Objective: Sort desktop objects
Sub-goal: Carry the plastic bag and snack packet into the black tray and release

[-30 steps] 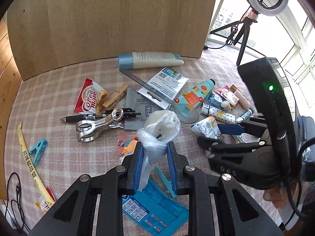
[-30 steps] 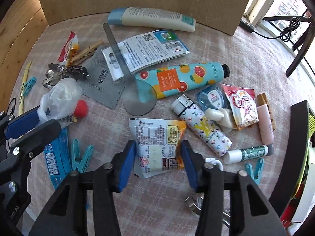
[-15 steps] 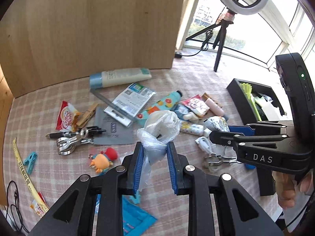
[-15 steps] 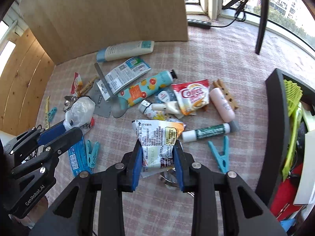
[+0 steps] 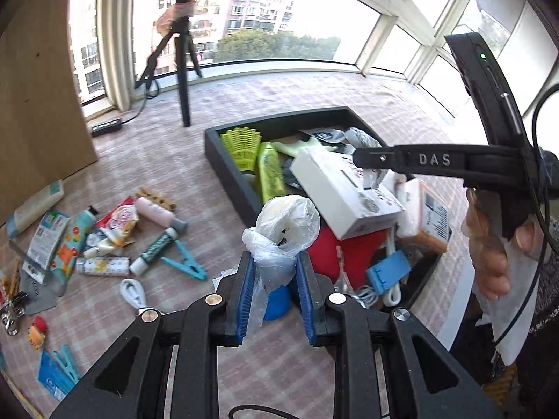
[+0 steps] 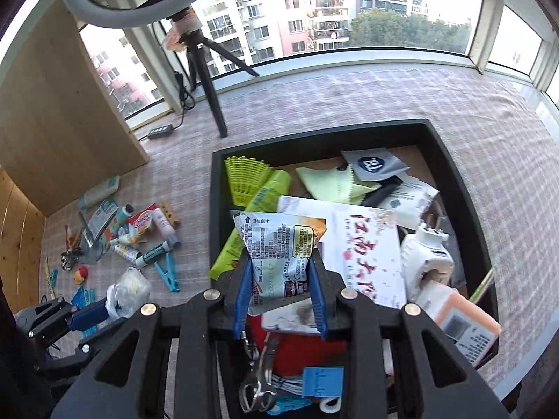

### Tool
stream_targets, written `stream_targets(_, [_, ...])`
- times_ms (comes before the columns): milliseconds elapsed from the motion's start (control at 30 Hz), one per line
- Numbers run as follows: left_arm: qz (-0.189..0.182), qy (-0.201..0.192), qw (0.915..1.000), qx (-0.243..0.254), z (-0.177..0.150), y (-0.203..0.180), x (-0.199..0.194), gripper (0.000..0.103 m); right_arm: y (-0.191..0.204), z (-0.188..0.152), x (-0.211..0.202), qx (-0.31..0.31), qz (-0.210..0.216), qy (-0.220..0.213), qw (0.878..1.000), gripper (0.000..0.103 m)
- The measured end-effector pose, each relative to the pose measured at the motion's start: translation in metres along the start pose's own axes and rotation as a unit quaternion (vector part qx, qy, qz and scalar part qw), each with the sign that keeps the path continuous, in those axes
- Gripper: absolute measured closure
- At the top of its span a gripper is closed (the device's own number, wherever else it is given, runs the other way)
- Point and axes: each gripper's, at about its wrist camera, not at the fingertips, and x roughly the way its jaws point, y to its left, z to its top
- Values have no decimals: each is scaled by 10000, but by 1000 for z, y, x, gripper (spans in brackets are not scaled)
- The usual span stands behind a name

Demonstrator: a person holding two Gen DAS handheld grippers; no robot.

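Two grippers hover over the crowded black tray (image 6: 454,174), the left gripper (image 5: 276,279) pinching a crumpled plastic bag (image 5: 284,223), the right gripper (image 6: 279,281) pinching a snack packet (image 6: 279,241); best released low, above gaps.

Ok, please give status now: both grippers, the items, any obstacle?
Left gripper shut on plastic bag. Right gripper shut on snack packet, over black tray. Tray crowded, white box directly below.
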Motion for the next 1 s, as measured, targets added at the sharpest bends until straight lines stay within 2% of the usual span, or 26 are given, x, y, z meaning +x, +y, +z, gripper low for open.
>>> stream_targets(133, [-260,181,9985,445,2,-51,17,80,-44,0,-11,330,-250,-84,9991,74])
stream_targets(333, [-539,326,9950,781,6,-99,30,80,-80,2,-20,556,-491,-205,9970,72])
stream_targets(367, [-568,342,9946,803,7,-105,31,76,-83,3,-22,570,-497,-256,9968,69])
stream_targets(400, [-550,363,9944,822,8,-109,33,71,-85,4,-24,581,-504,-284,9966,62])
stream_targets(433, [-508,415,9945,821,8,-113,34,50,-87,5,-24,609,-527,-282,9964,49])
stream_targets(467, [-512,395,9946,811,9,-115,34,39,-90,6,-26,658,-520,-300,9960,45])
stream_targets(600, [-377,241,9948,916,6,-115,27,39,-90,6,-31,702,-370,-384,9961,42])
stream_targets(733, [-212,218,9963,806,0,-101,22,40,-79,3,-30,673,-256,-379,9967,42])
stream_targets(1000, [280,194,9994,98,-26,-32,1,40,-26,-6,-19,182,112,-254,9994,42])
